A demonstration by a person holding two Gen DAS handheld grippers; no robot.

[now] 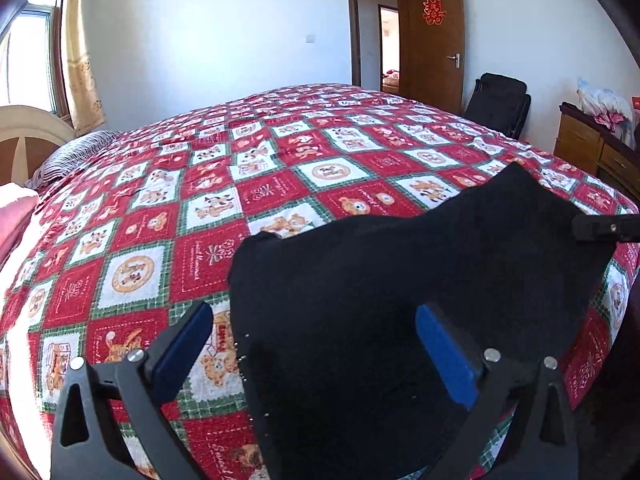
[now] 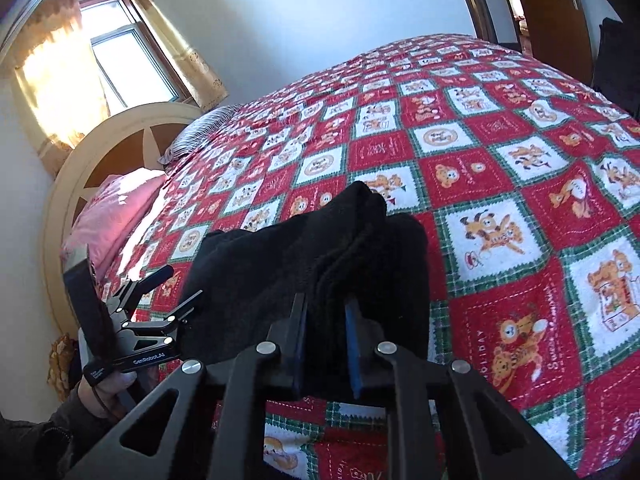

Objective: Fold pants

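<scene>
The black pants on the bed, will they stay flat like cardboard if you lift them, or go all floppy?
Probably floppy: the black pants already bunch into soft folds where the right gripper pinches them. They look thick and fuzzy, so likely not slippery. The patterned quilt under them looks soft, so they may drag rather than slide.

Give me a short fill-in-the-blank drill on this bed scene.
1. The pants are ____ in colour.
2. The right tongs are ____ on the pants.
3. The left tongs stand ____.
4. The door at the far wall is ____.

Missing words: black; shut; open; open
</scene>
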